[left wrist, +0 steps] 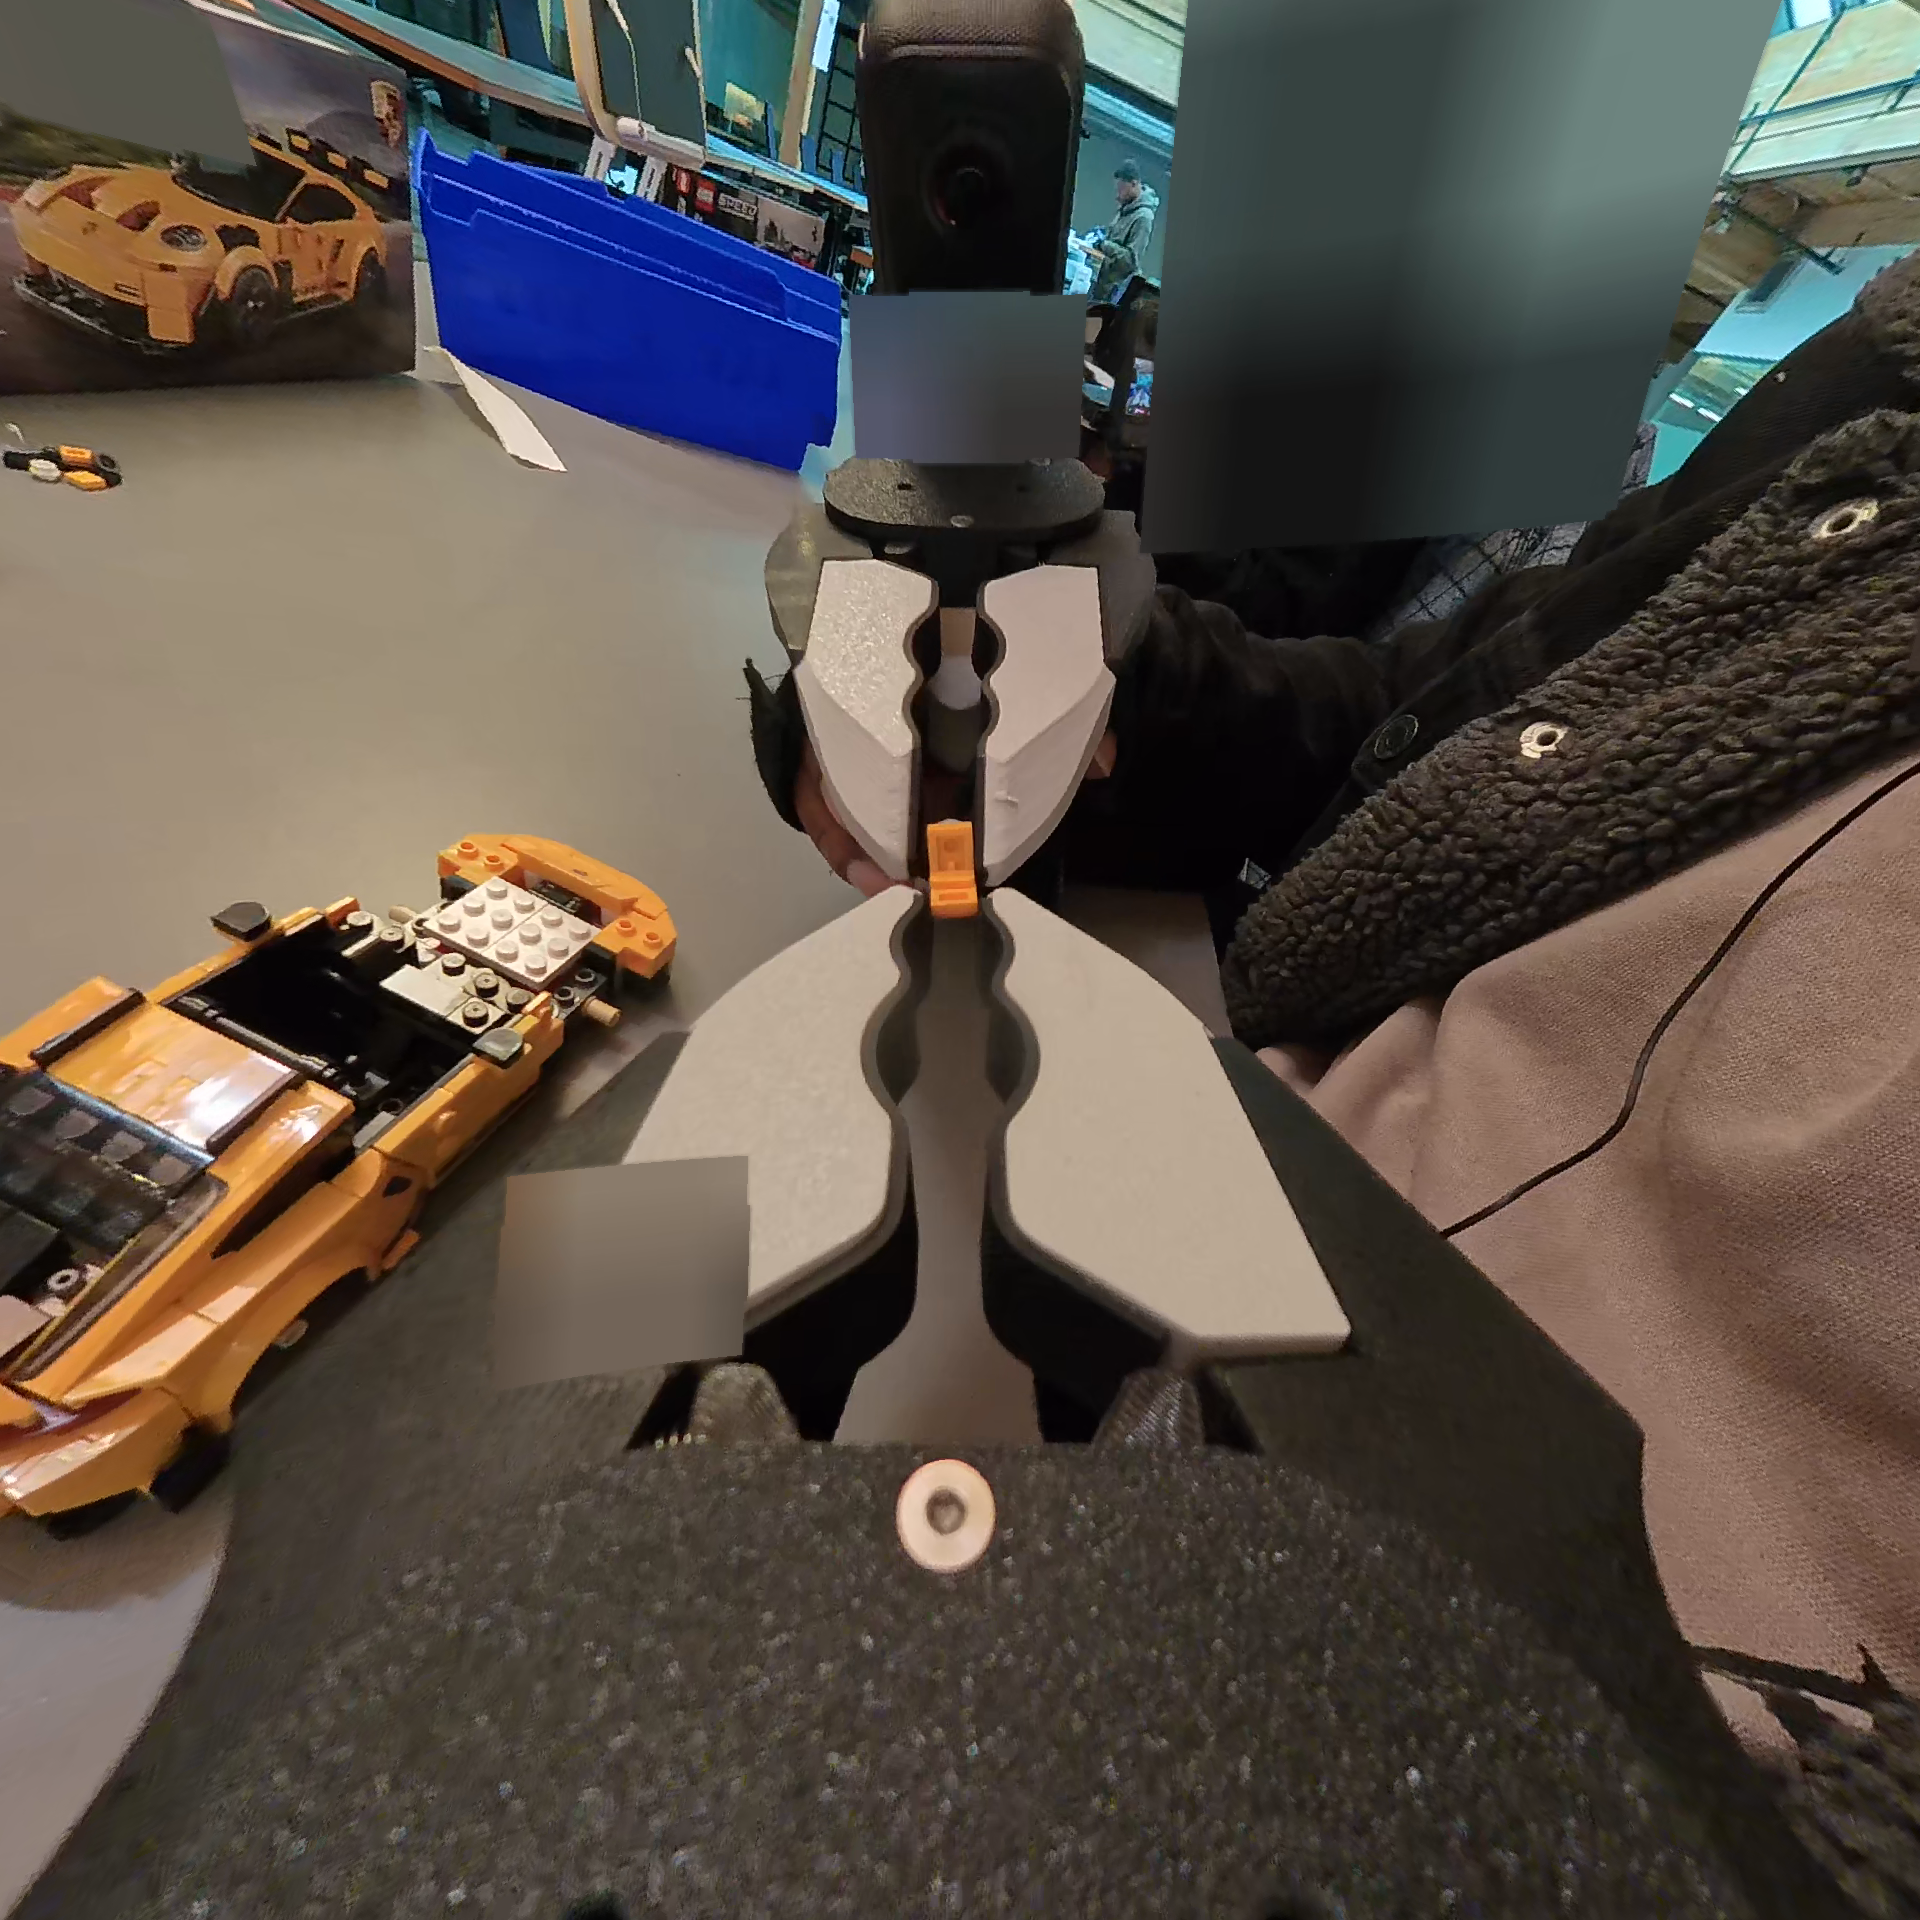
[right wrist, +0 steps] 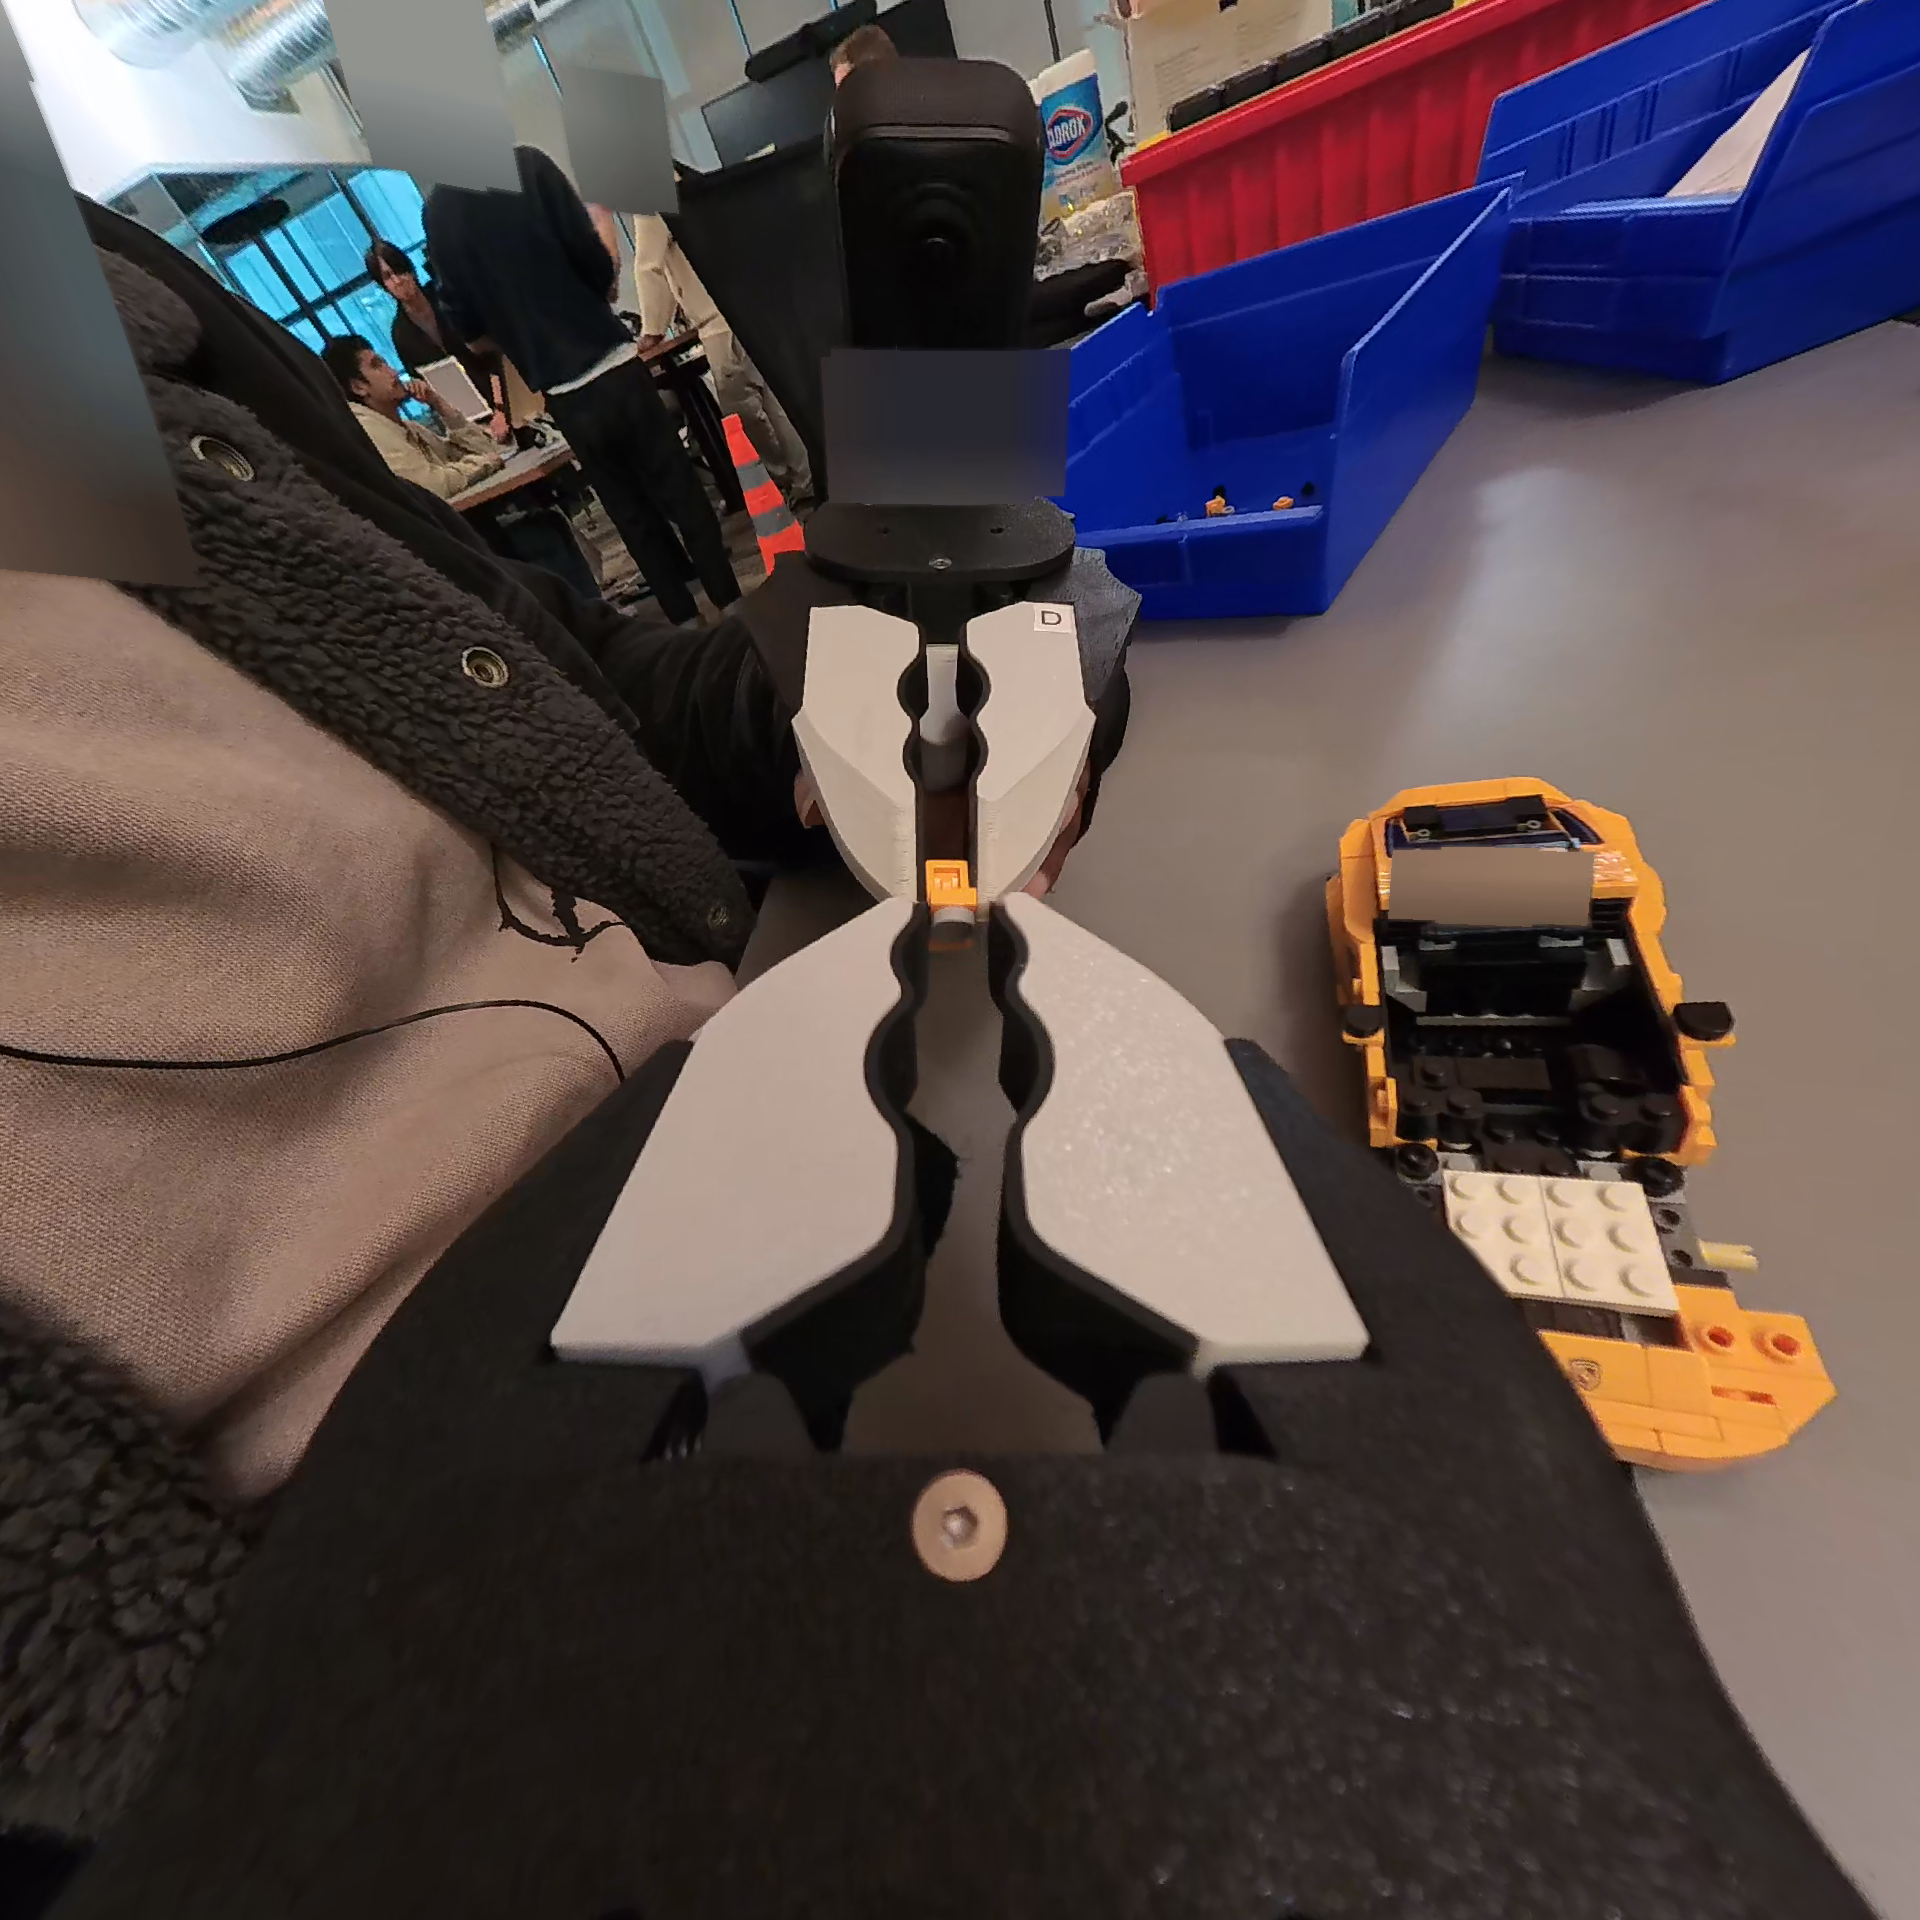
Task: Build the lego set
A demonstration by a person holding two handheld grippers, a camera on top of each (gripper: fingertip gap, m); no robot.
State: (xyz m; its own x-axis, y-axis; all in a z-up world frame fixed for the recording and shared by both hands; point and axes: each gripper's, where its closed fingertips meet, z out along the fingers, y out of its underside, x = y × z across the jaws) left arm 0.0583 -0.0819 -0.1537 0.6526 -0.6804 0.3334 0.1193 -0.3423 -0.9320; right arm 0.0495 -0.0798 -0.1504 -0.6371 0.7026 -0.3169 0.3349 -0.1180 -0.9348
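The left gripper and right gripper meet tip to tip above the grey table. Both have their grey fingers closed nearly together, and both pinch the same small orange plastic Lego piece, which is suspended between the opposing tips. The partly built orange-and-black Lego car rests on the table, well apart from the grippers.

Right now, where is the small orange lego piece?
The small orange lego piece is off the table, pinched tip to tip between the left gripper and right gripper, right of the orange lego car in the left wrist view.
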